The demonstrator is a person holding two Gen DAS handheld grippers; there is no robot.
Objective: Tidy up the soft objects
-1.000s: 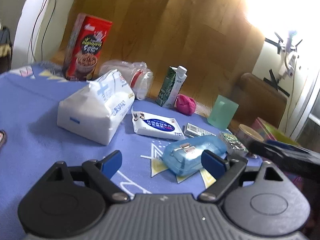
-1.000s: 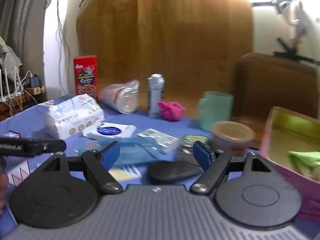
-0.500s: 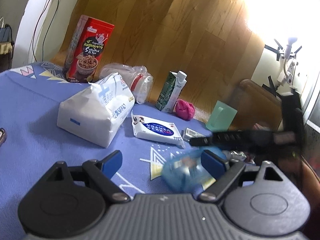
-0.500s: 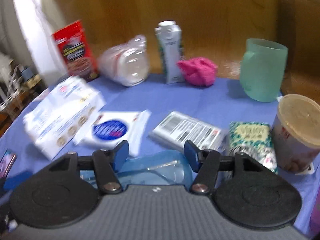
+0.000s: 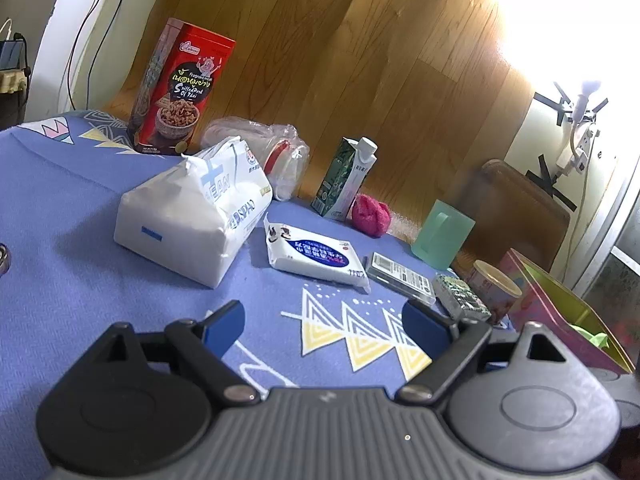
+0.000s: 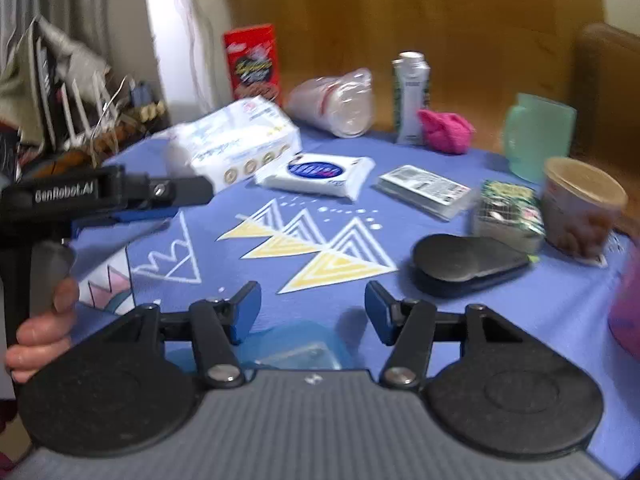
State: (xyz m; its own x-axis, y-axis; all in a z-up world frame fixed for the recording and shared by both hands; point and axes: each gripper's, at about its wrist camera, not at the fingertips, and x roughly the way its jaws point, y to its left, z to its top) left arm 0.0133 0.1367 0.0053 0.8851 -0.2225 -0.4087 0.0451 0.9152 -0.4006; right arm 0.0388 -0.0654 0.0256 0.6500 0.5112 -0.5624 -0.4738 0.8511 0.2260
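Missing from the cloth: blue pouch

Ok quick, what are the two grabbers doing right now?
Left gripper: open, holding nothing.
Right gripper: jaws have just been closing, gripping the blue pouch.
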